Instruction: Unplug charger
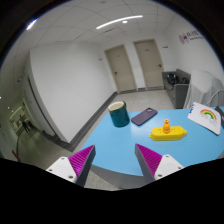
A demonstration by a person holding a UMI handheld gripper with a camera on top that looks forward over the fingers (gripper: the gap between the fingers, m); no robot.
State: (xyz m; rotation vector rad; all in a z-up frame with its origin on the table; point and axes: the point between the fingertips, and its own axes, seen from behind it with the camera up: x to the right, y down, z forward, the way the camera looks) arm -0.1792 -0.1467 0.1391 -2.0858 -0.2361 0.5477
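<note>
Here my jaws stand wide apart and hold nothing, hovering over the near edge of a blue table (pixel 120 150). Just ahead of them sits a yellow toy (pixel 167 130); beyond it lie a dark phone (pixel 144 116) and a teal cup (pixel 119 113). I cannot make out any charger.
</note>
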